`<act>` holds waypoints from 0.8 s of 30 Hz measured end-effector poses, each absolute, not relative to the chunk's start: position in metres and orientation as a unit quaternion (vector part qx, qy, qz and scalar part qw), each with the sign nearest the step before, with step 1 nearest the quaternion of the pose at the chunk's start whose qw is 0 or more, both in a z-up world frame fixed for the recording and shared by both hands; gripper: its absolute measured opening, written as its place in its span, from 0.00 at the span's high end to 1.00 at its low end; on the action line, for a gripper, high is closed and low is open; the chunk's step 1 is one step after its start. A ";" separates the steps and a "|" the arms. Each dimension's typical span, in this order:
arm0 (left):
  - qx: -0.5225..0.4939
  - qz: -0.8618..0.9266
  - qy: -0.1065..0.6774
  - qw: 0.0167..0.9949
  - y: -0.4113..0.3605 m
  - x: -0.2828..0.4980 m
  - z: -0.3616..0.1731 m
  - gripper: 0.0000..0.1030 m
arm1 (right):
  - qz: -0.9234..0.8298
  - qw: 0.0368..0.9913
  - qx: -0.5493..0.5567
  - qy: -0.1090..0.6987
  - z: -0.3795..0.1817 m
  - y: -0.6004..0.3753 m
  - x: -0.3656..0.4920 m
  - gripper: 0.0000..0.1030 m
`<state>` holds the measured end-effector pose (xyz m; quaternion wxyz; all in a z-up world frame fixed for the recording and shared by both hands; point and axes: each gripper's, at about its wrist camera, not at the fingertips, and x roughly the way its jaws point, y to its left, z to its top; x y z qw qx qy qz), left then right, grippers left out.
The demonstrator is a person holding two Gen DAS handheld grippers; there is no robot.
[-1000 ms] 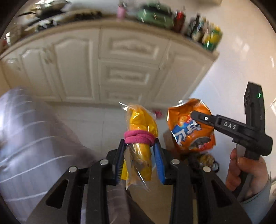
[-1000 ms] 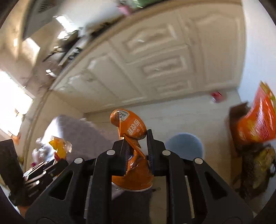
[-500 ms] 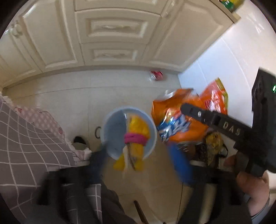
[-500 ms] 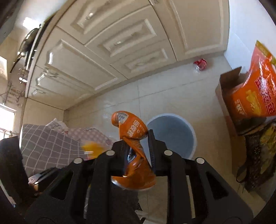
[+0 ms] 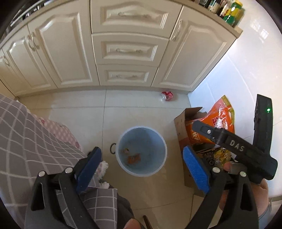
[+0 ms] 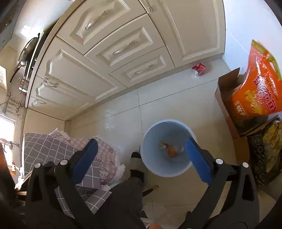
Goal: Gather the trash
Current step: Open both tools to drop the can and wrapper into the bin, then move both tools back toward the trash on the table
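Left gripper (image 5: 141, 163) and right gripper (image 6: 141, 155) are seen opening wide, nothing between them; trash pieces (image 5: 134, 157) lie in the blue bin (image 5: 121, 165) at 12 o'clock.

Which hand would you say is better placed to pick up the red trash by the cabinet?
Probably right. The left gripper and right gripper are both opening, nothing between their jaws, but the red trash lies on the floor toward the right gripper's side.

Setting: home kitchen. Evidence: cream panelled cabinets (image 5: 70, 52) with drawers (image 5: 129, 50); bottles (image 5: 229, 10) on the desk above; what looks like a pan (image 6: 26, 54) at the blurred edge; tiled floor (image 5: 132, 109); blue bin (image 5: 141, 151).
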<state>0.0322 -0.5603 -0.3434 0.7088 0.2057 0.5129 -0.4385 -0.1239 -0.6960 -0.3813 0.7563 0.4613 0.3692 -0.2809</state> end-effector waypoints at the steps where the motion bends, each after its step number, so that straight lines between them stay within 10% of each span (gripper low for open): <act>1: 0.204 -0.440 0.506 0.713 -0.557 0.030 -0.337 0.11 | -0.281 0.757 0.461 0.368 -0.379 -0.694 -0.124 0.06; 24: 0.126 -0.443 0.378 0.803 -0.427 0.014 -0.190 0.10 | -0.247 0.857 0.368 0.264 -0.197 -0.593 -0.114 0.06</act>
